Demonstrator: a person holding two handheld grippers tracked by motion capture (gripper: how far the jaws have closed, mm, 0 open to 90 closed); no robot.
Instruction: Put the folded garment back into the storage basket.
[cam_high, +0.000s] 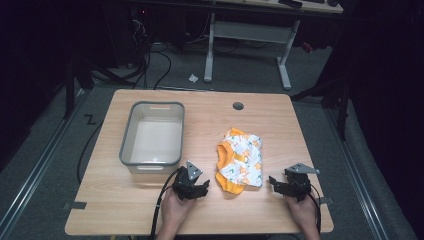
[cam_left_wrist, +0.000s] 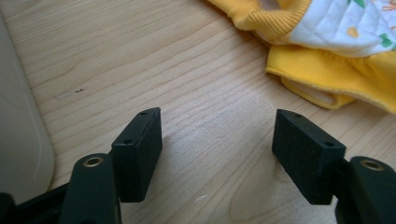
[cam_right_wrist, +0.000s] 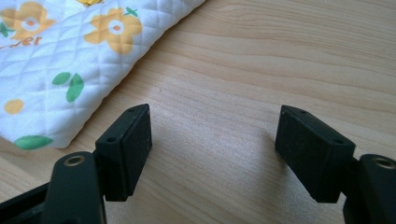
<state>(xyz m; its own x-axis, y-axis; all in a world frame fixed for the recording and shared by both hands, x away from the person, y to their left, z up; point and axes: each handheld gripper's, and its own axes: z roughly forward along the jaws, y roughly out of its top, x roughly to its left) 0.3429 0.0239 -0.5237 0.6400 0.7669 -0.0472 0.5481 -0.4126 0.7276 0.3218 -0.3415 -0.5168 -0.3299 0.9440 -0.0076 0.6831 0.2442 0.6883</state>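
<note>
Folded garment (cam_high: 241, 160), quilted white with orange flowers and yellow ribbed trim, flat on the wooden table (cam_high: 280, 120), between the two grippers and a little ahead of both

Seen from the left gripper (cam_left_wrist: 217, 151): yellow hem and ribbed cuff (cam_left_wrist: 327, 70) ahead and to the right of the jaws, apart from them, nothing but bare wood between the pads (cam_left_wrist: 140, 154); jaws standing wide apart, gripping nothing

Seen from the right gripper (cam_right_wrist: 212, 151): quilted white panel with flowers and green leaves (cam_right_wrist: 65, 70) ahead and to the left, its rounded corner just beside the left pad (cam_right_wrist: 128, 149), whether touching it cannot be told; jaws likewise spread wide, only table grain between them

In the high view: left gripper (cam_high: 202, 189) near the garment's near yellow edge, right gripper (cam_high: 274, 181) just off its other side, each held in a hand (cam_high: 175, 210) from the near table edge, black cable trailing from each

Farther out, ahead and to the left of the left gripper: grey-rimmed plastic bin (cam_high: 152, 162), pale wall also at the left border of the left gripper view (cam_left_wrist: 18, 140)

Beyond the garment, near the far table edge: small round grommet (cam_high: 238, 106)
</note>
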